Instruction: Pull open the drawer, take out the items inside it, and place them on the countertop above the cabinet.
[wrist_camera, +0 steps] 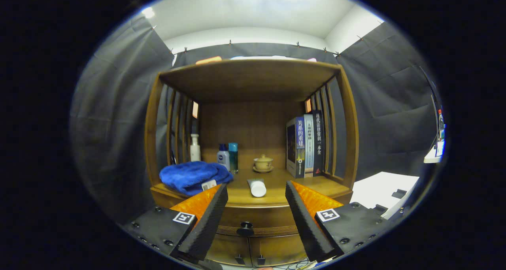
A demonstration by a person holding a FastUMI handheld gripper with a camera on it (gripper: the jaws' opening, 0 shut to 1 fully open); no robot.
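A wooden cabinet stands ahead with its countertop point(276, 187) just beyond my fingertips. On it lie a folded blue towel point(193, 176) at the left and a white tube point(257, 187) on its side in the middle. The drawer point(257, 218) below the countertop is closed, its dark round knob point(245, 228) showing between my fingers. My gripper point(256, 191) is open with nothing between its fingers, held a short way back from the drawer front.
At the back of the countertop stand a white pump bottle point(195, 148), two small bottles point(228, 157), a lidded teacup point(263, 163) and upright books point(305, 145). Two lower doors with small handles point(249, 259) sit under the drawer. A white table point(385, 191) is to the right.
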